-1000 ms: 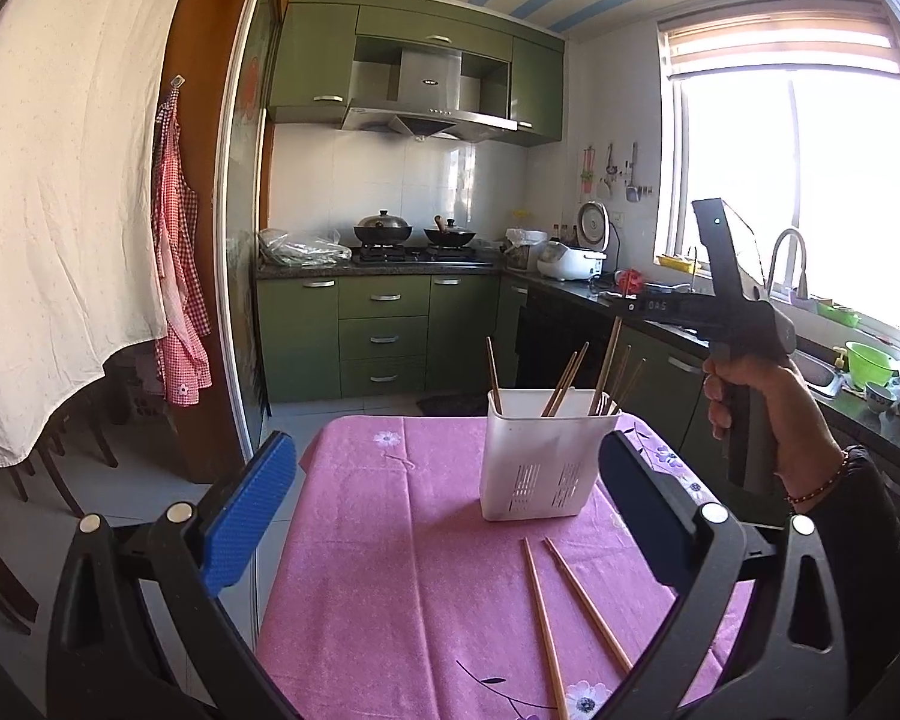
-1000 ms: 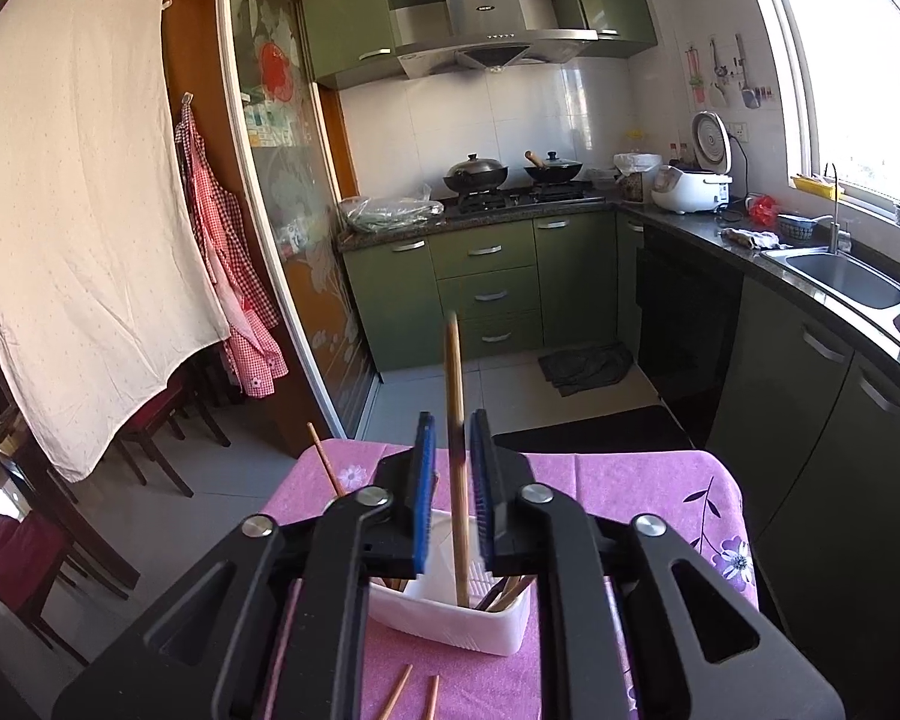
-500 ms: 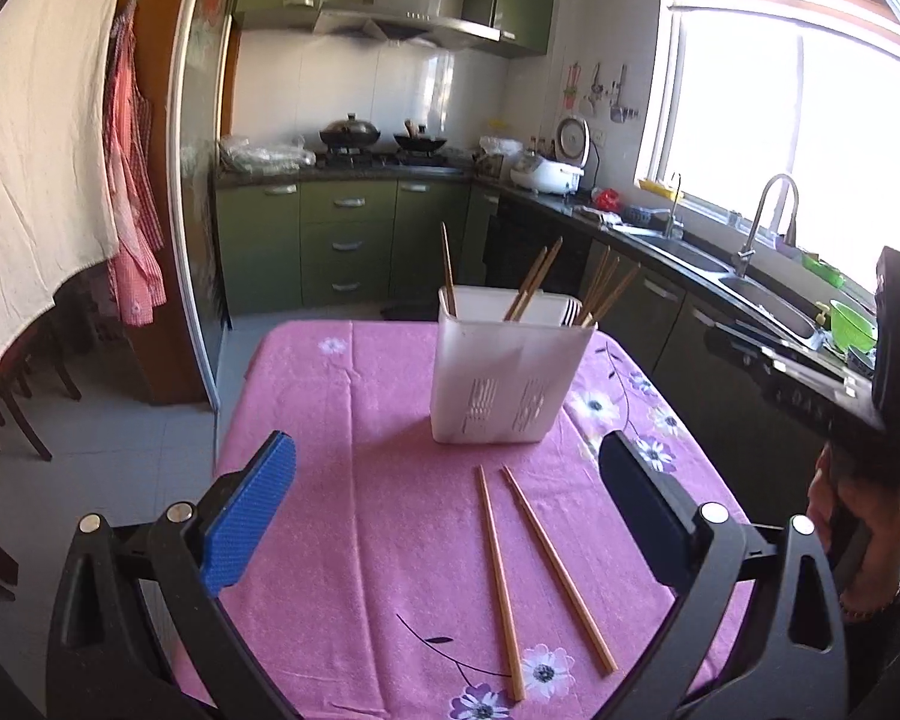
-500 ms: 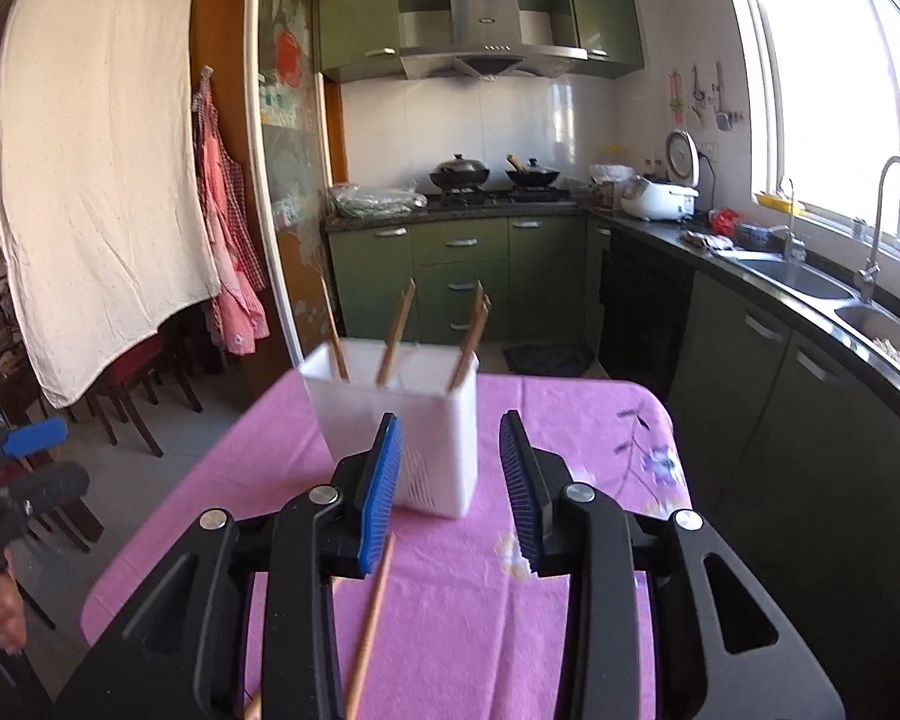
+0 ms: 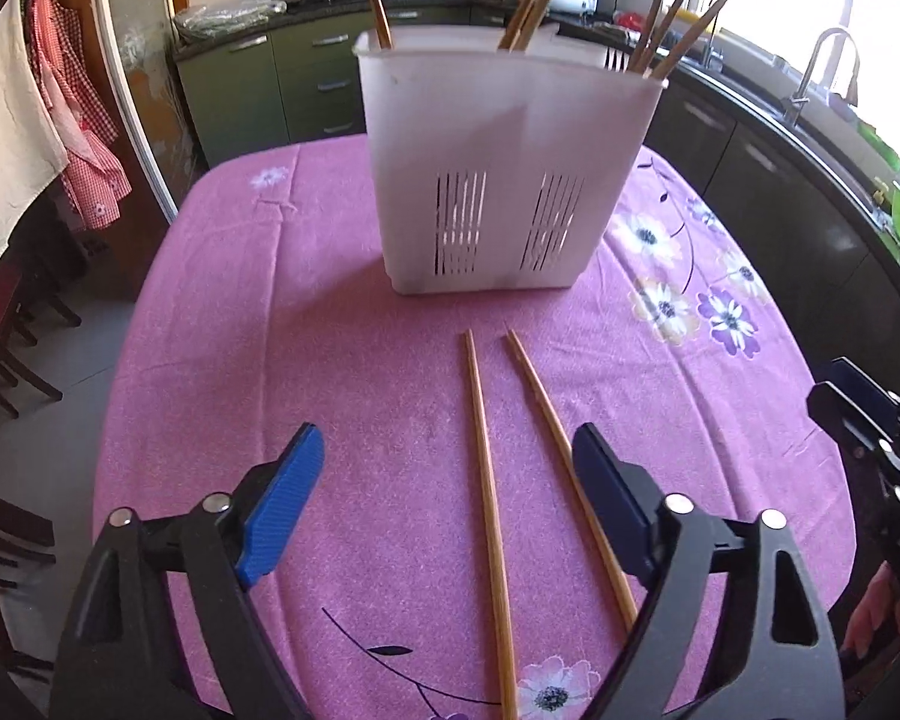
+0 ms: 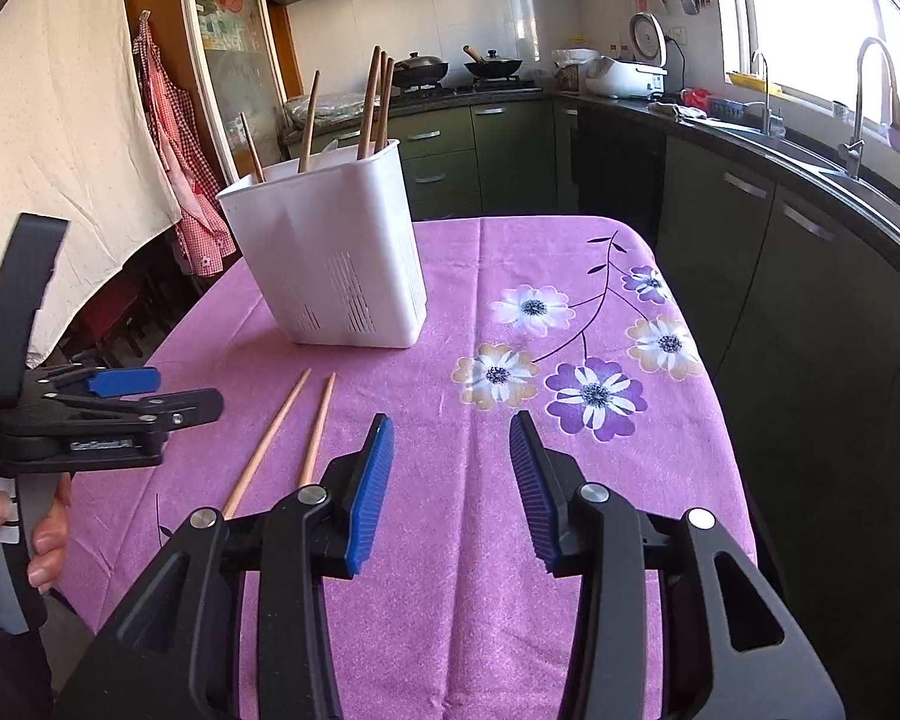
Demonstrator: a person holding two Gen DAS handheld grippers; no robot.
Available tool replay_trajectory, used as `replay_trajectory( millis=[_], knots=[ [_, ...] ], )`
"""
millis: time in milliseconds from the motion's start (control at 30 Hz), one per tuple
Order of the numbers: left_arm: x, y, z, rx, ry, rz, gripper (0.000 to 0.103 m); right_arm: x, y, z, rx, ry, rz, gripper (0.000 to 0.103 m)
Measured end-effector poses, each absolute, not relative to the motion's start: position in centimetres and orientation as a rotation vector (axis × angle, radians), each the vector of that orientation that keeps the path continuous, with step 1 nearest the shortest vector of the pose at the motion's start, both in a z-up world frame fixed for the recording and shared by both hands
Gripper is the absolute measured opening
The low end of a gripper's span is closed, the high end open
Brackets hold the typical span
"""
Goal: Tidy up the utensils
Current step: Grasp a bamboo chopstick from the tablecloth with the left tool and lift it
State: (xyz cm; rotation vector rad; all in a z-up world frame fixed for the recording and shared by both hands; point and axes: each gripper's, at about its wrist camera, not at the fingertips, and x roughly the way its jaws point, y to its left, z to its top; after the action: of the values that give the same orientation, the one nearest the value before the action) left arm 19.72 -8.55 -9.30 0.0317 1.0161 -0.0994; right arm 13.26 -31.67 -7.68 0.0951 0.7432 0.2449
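A white slotted utensil holder (image 5: 498, 168) stands on the pink tablecloth (image 5: 330, 360) with several wooden chopsticks upright in it. It also shows in the right wrist view (image 6: 336, 258). Two loose chopsticks lie in front of it: the left chopstick (image 5: 487, 498) and the right chopstick (image 5: 564, 462). In the right wrist view they lie left of my fingers: one chopstick (image 6: 267, 441) and the other chopstick (image 6: 318, 429). My left gripper (image 5: 447, 480) is open and empty, low over the two chopsticks. My right gripper (image 6: 450, 468) is open and empty over bare cloth.
The table's right edge (image 6: 714, 396) drops off toward dark kitchen cabinets (image 6: 810, 276). The left gripper's body (image 6: 78, 414) and the hand holding it sit at the table's left. A sink with a tap (image 6: 864, 108) runs along the right wall.
The right gripper let go of the chopstick in the holder, opened and drew back low over the table. The left gripper moved down and forward over the two loose chopsticks.
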Motion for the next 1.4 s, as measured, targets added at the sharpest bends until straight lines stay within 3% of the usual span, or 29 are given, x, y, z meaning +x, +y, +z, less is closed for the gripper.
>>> replay_trajectory(
  millis=[67, 167, 233, 467, 933, 1200, 1400],
  knots=[
    [20.9, -8.8, -10.4, 0.038, 1.064, -0.086, 0.069, 13.4, -31.9, -7.7, 0.101, 0.75, 0.247, 0.042],
    [22.5, -9.1, -11.8, 0.051, 1.113, -0.061, 0.067, 13.5, -32.4, -7.9, 0.111, 0.758, 0.247, 0.042],
    [23.4, -9.3, -12.5, 0.069, 1.139, -0.044, 0.057, 13.6, -32.6, -8.1, 0.117, 0.764, 0.249, 0.042],
    [24.8, -10.2, -14.0, 0.086, 1.193, -0.047, 0.054, 14.0, -32.9, -8.7, 0.135, 0.787, 0.265, 0.042],
    [25.6, -11.3, -14.4, 0.09, 1.23, -0.086, 0.019, 14.1, -33.1, -9.1, 0.158, 0.803, 0.283, 0.043],
    [25.3, -12.0, -14.2, 0.094, 1.237, -0.101, 0.007, 13.9, -33.1, -8.9, 0.161, 0.796, 0.286, 0.043],
    [25.7, -11.0, -14.0, 0.079, 1.231, -0.091, 0.006, 13.7, -33.2, -8.7, 0.163, 0.79, 0.287, 0.043]
  ],
)
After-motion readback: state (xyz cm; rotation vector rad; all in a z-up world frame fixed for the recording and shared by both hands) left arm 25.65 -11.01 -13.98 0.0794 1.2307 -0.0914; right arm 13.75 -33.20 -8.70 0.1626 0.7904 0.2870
